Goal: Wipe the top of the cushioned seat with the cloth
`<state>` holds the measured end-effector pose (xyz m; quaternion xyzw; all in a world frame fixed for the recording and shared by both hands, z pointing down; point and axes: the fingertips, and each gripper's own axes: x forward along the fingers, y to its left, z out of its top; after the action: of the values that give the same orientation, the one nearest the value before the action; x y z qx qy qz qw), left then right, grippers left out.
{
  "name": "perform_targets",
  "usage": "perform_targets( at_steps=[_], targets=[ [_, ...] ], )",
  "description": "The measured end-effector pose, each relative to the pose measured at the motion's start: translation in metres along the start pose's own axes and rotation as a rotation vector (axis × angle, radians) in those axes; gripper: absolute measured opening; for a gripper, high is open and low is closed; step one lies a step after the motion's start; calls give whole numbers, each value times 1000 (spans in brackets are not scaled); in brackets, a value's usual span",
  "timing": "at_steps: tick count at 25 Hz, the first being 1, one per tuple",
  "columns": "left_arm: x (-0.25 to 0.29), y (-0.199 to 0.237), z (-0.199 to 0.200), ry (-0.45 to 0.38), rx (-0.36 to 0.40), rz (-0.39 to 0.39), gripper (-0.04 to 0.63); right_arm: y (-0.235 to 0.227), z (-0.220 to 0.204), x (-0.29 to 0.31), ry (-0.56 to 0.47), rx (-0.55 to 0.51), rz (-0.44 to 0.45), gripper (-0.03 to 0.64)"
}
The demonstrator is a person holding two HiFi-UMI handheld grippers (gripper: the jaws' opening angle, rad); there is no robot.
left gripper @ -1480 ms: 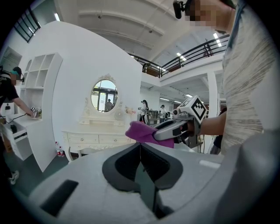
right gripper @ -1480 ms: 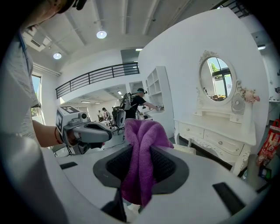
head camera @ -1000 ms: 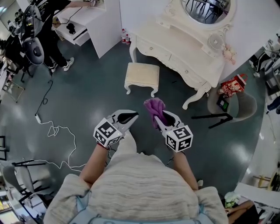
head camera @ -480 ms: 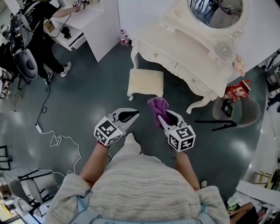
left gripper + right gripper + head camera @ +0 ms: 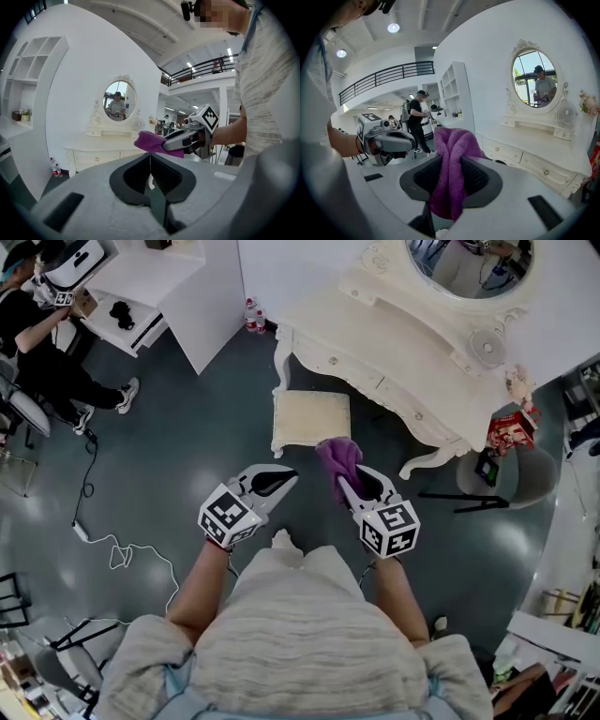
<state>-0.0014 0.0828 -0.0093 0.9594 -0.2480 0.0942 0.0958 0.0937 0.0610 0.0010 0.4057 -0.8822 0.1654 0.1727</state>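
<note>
The purple cloth [image 5: 337, 456] is clamped in the right gripper [image 5: 345, 486]. The cushioned seat [image 5: 309, 413] is seen just ahead, its near right corner closest. The left gripper [image 5: 284, 480] is held closed and empty.

Glossy dark floor [image 5: 178, 446] underfoot, ornate cream dressing table [image 5: 394, 334] against the white wall [image 5: 487, 61], oval mirror [image 5: 466, 263] above it, ceiling spotlights [image 5: 393, 27] glowing overhead

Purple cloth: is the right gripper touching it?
Touching. The right gripper view shows the purple cloth pinched between the jaws of the right gripper, with its top bunched above them.
</note>
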Motion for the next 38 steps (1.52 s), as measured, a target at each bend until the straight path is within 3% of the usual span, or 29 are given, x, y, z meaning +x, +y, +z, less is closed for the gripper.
perform_targets(
  at_steps=[25, 31, 38],
  targets=[
    [100, 45, 2, -6, -31, 50, 12, -97, -7, 53, 56, 21, 103, 120],
    [118, 78, -17, -18, -34, 69, 12, -123, -24, 81, 79, 19, 100, 120],
    [140, 118, -68, -13, -19, 66, 14, -155, -59, 129, 90, 2, 79, 120]
  ],
)
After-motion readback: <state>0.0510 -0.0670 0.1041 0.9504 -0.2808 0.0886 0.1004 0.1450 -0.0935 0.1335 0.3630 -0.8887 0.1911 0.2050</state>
